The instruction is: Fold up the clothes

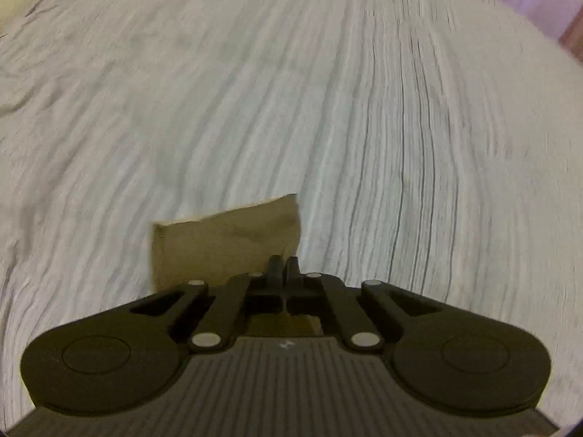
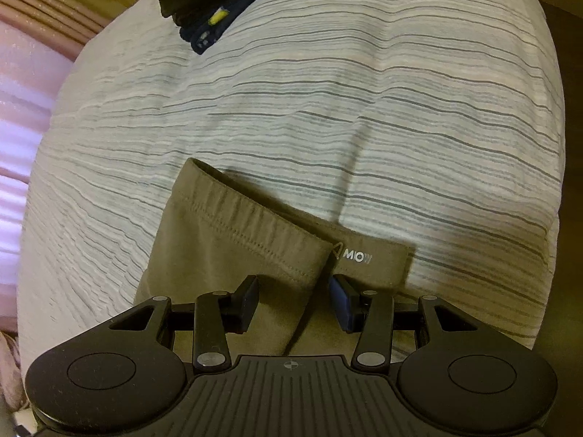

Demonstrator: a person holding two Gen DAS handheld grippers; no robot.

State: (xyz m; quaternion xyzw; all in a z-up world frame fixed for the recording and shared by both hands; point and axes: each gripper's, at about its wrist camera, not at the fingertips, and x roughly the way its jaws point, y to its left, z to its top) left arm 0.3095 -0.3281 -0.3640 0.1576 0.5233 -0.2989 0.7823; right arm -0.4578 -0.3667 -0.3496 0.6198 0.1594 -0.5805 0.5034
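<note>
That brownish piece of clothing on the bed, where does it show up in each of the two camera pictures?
Left wrist view: the olive-brown garment sits low and left of centre; its right edge is pinched in the shut left tool.
Right wrist view: it lies low in the middle, waistband and white logo showing, under the open right tool.
Shared landmark: the striped bedspread around it in both.

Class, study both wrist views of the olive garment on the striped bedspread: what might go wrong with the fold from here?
1. The left gripper has its jaws shut at one corner of the olive garment; so small a bite may slip.
2. The right gripper has its jaws open over the waistband, so that end lies loose and may drag or bunch on the wrinkled bedspread.
</note>
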